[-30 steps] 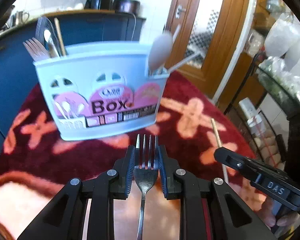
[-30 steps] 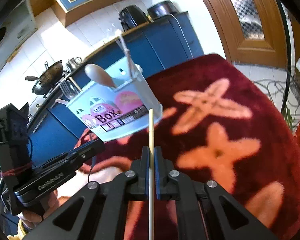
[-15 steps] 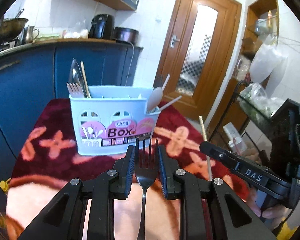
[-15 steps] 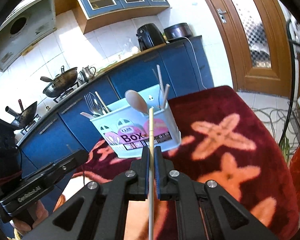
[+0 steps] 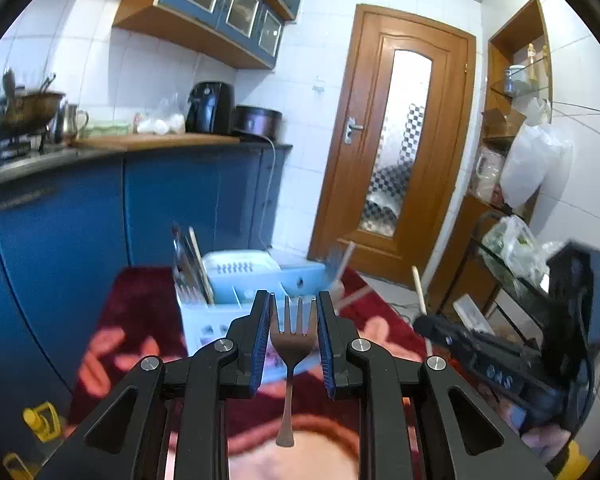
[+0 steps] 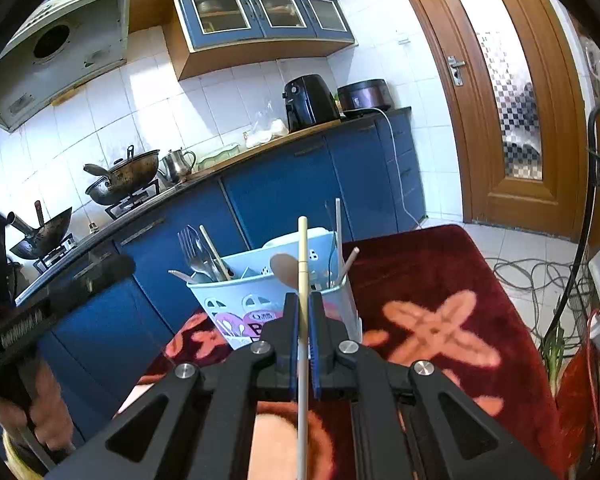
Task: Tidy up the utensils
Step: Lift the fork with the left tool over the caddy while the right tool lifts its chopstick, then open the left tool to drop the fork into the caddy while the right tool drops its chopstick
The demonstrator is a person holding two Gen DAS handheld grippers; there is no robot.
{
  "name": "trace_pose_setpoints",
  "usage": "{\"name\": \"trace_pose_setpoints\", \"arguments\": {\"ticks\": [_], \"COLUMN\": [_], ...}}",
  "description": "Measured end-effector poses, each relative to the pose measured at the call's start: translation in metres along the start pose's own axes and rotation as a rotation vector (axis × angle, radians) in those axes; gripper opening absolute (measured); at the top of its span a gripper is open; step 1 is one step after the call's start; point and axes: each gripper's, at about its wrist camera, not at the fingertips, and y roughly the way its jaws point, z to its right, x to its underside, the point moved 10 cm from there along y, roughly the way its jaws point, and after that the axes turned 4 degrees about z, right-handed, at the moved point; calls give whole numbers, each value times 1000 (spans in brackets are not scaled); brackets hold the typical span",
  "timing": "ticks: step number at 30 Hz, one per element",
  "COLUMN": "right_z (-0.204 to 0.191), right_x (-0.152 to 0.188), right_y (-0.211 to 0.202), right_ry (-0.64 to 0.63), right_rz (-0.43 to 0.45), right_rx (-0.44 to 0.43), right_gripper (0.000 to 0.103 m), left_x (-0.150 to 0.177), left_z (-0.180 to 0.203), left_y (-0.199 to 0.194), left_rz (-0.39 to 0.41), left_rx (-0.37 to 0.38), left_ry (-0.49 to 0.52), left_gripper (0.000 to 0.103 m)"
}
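Left gripper (image 5: 293, 312): jaws partly closed on a metal fork (image 5: 291, 334), gripped across the head with the tines pointing forward and the handle hanging back between the arms. The blue pads (image 5: 261, 338) press against both edges of the fork head.

Right gripper (image 6: 303, 320): jaws nearly fully closed on a single pale chopstick (image 6: 302, 280), which runs straight along the line of the fingers and projects well beyond the tips.

Utensil holder (image 6: 236, 300): a pale blue plastic caddy with a pink label, standing upright on the red patterned cloth (image 6: 440, 280) that covers the table. It sits ahead of and below both grippers. Its left compartment holds forks (image 6: 192, 248) and another chopstick (image 6: 214, 252), standing upright or slightly tilted. Its right compartment holds a spoon (image 6: 284, 270) and thin pale sticks (image 6: 338, 232). In the left wrist view the holder (image 5: 204, 316) is blurred and partly hidden behind the fingers.

Neither held utensil touches the holder; both are in the air in front of it.

A person's hand (image 6: 46, 404) grips the left tool's handle at the lower left of the right wrist view. The right tool's black body (image 5: 512, 364) appears at the right of the left wrist view.

Surroundings: blue kitchen cabinets (image 6: 300, 184), a wok (image 6: 128, 178) on the stove, a wooden door (image 5: 396, 140).
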Motion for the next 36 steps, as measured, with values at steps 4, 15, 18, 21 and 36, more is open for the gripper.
{"name": "trace_pose_setpoints", "arguments": {"ticks": [4, 15, 18, 21, 36], "right_z": [-1, 4, 6, 9, 8], "right_x": [-4, -10, -12, -18, -93], "right_y": [1, 7, 9, 13, 60], "right_ry": [-7, -6, -6, -10, -48], "right_rz": [3, 8, 13, 25, 212], "right_rx": [2, 15, 20, 26, 66], "right_gripper": [6, 6, 6, 6, 7], "left_x": [-29, -102, -112, -112, -64], "left_z": [-7, -40, -47, -53, -74], "left_y": [6, 31, 42, 54, 109], "left_rz": [24, 92, 103, 100, -5], "left_rx": [-22, -114, -135, -151, -172], "left_ry": [10, -22, -26, -26, -47], "left_gripper": [23, 23, 23, 23, 23]}}
